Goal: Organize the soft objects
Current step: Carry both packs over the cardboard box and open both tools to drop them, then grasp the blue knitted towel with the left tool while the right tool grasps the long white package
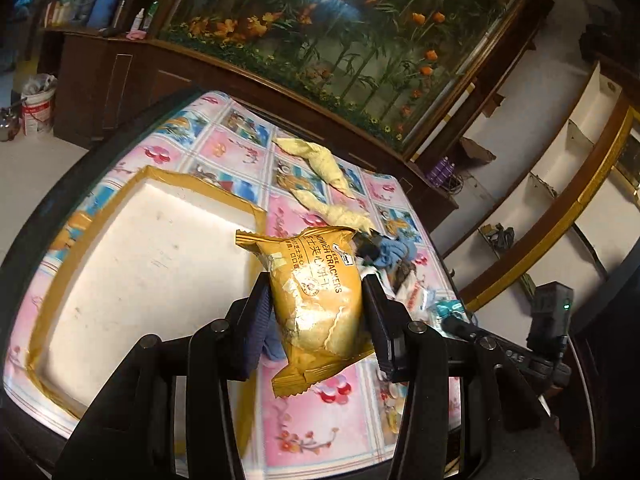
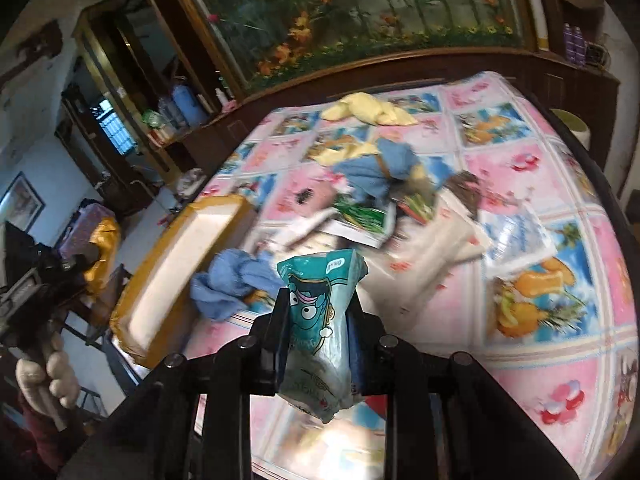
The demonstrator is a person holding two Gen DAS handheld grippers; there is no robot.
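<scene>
My left gripper is shut on a gold cracker packet and holds it above the table, just right of the white foam box. My right gripper is shut on a teal tissue pack printed with a cartoon face, held above the near table edge. A yellow cloth lies at the far side. Blue cloths and a white bag lie in a pile at mid table.
The table has a pink and blue flowered cover. The foam box with tan taped edges sits at its left. A dark wood cabinet with a large aquarium stands behind. White shelves are at the right.
</scene>
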